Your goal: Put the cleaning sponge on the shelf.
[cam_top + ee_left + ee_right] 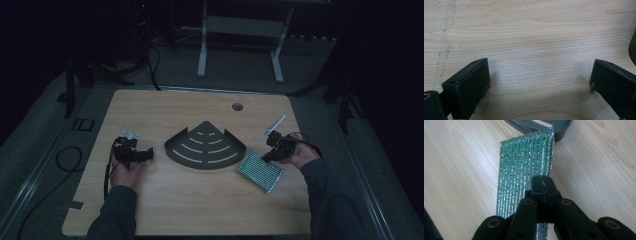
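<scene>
Black jaws of the right claw [543, 185] stand pressed together at the bottom of the right gripper view, seemingly pinching the near edge of the green metallic sponge cloth [526, 165]. Its far corner touches the dark corner shelf [541, 126] at the upper edge. To lift well, raise slowly and keep the cloth clear of the shelf rim. At lower left of the high view, the left claw [540, 77] is wide open over bare table [529, 32].

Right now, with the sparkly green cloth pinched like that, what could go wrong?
The right hand-held gripper grips the green cloth only by its edge, so it may slip free. The cloth's far corner lies against the dark corner shelf; lifting could snag it or nudge the shelf.
</scene>
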